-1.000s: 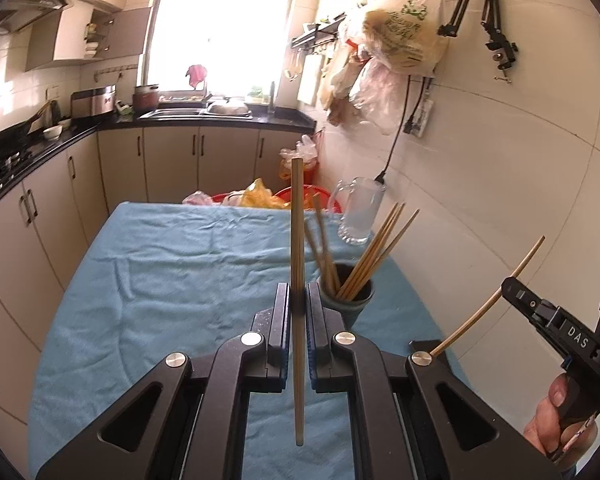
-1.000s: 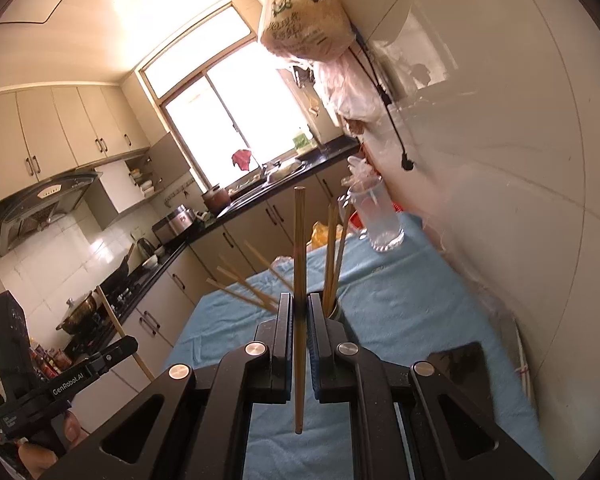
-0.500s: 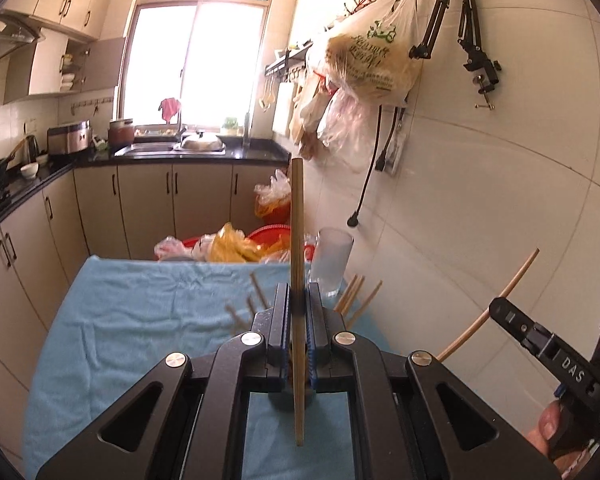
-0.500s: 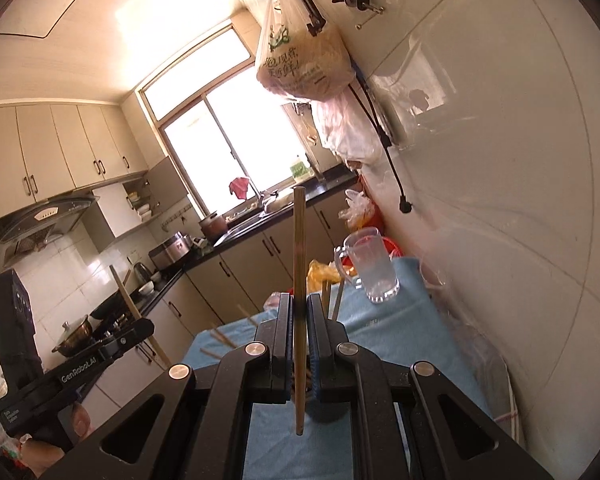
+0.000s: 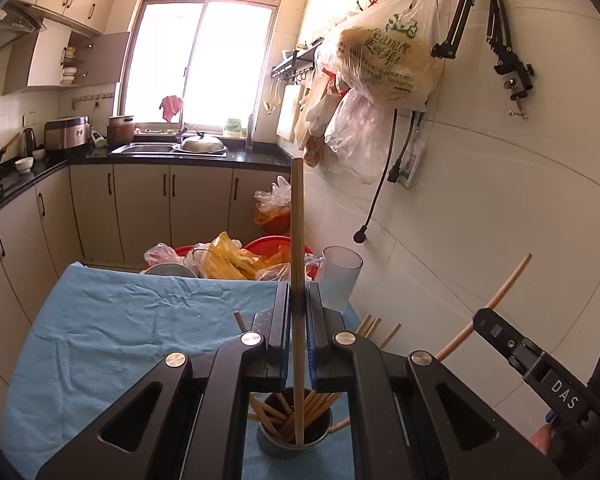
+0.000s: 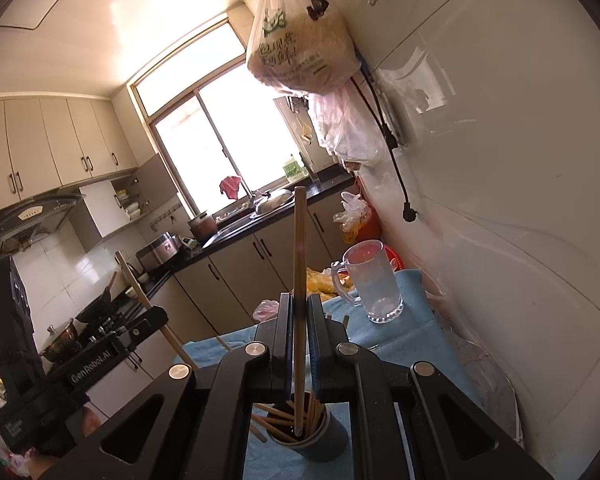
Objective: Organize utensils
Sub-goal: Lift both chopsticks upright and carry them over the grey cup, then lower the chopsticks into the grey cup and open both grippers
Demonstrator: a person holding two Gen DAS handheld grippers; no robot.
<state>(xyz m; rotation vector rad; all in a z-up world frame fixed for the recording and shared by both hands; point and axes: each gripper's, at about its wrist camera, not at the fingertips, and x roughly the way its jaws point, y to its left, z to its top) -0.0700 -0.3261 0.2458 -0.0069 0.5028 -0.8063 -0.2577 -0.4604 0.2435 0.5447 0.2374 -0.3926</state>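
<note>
Each chopstick is a plain pale-wood stick held upright, long axis vertical. The left chopstick (image 5: 298,280) is pinched between the left tongs (image 5: 298,320), its lower tip down inside the dark holder cup (image 5: 296,440) directly below them, among other chopsticks leaning there. The right chopstick (image 6: 299,300) is likewise pinched in the right tongs (image 6: 299,328), its tip inside the same cup. The cup stands on the blue-clothed counter (image 5: 120,320); a clear mug (image 6: 374,286) sits beyond the tongs.

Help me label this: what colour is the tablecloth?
Light blue tablecloth, best seen from the left wrist.
</note>
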